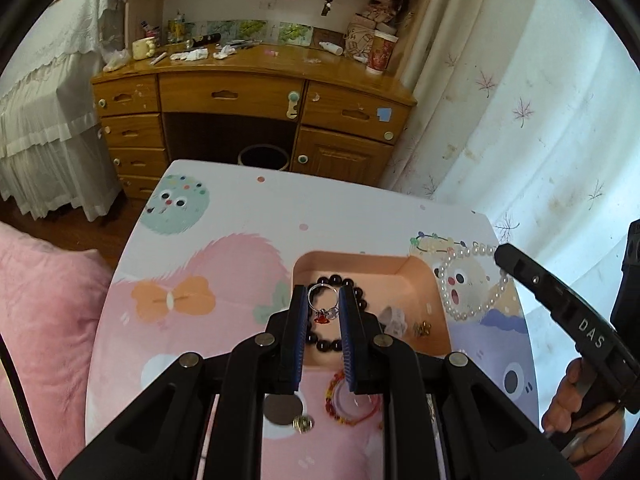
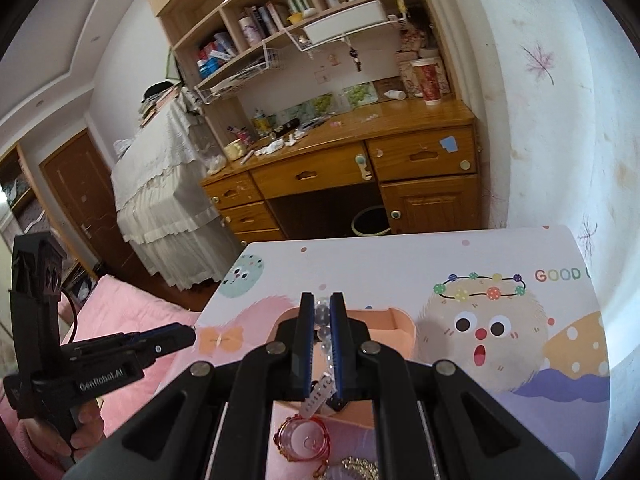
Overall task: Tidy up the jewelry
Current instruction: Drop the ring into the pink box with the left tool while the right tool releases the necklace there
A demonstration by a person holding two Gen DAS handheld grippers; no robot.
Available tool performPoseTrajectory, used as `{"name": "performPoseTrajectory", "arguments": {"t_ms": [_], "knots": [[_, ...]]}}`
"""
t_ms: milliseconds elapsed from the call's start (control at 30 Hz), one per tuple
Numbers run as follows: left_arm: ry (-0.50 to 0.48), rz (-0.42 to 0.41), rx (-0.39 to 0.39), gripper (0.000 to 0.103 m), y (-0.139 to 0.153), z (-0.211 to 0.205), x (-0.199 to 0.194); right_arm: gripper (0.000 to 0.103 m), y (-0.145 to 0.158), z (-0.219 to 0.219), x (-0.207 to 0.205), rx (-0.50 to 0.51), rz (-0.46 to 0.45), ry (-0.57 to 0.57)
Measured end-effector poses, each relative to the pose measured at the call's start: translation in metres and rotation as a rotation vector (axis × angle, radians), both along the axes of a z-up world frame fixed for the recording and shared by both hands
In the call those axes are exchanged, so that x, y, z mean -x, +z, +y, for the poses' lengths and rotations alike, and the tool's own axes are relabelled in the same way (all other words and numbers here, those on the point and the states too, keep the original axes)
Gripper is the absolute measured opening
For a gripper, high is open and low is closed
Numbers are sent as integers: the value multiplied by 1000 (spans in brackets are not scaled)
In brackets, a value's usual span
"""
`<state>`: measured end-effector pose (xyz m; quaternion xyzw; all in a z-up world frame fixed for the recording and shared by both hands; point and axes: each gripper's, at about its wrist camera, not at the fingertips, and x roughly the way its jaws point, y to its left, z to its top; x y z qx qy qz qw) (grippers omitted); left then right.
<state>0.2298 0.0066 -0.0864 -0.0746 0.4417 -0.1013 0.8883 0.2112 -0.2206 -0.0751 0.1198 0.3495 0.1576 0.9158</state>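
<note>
Gripping: left gripper (image 1: 324, 300) holds silver ring (image 1: 319, 295) above orange tray (image 1: 416, 276); right gripper (image 2: 323, 312) pinches pearl strand (image 2: 323, 320)
Tray: dark bead bracelet (image 1: 352, 284) inside
Table (image 1: 240, 216): red bracelet (image 1: 352, 404) near tray

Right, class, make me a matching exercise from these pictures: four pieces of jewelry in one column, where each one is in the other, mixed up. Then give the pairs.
Things
1. silver ring
2. dark bead bracelet
3. red string bracelet
4. pearl bracelet

Places
A. lying in the tray
B. between the fingers of the right gripper
C. on the table, outside the tray
D. between the fingers of the left gripper

Pairs: 1-D, 2-A, 3-C, 4-B
</note>
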Motion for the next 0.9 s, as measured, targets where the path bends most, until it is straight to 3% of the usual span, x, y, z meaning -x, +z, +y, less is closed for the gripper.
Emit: {"name": "performPoseTrajectory", "arguments": {"t_ms": [233,300,333,400,533,667,733,867,900], "knots": [[-71,10,-8,14,-14,-15,-17,7,-11,-3,-4,-23,23,-42],[-89,18,-26,18,-17,-21,-20,8,-15,-6,-5,-38,39,-57],[-97,27,-38,19,-17,-23,-21,9,-18,-8,-7,-52,63,-59],[-109,42,-57,20,-19,-27,-23,21,-24,-11,-10,-83,110,-69],[-108,51,-66,37,-19,-25,-22,27,-28,-16,-4,-106,128,-93],[-99,49,-86,44,-18,-20,-18,31,-30,-15,3,-91,144,-91],[-91,54,-90,52,-19,-17,-15,35,-32,-14,8,-74,157,-88],[-85,72,-102,55,-24,-11,-7,37,-38,-10,21,-41,185,-90],[-83,81,-106,55,-26,-10,-5,42,-41,-9,25,-34,200,-91]]}}
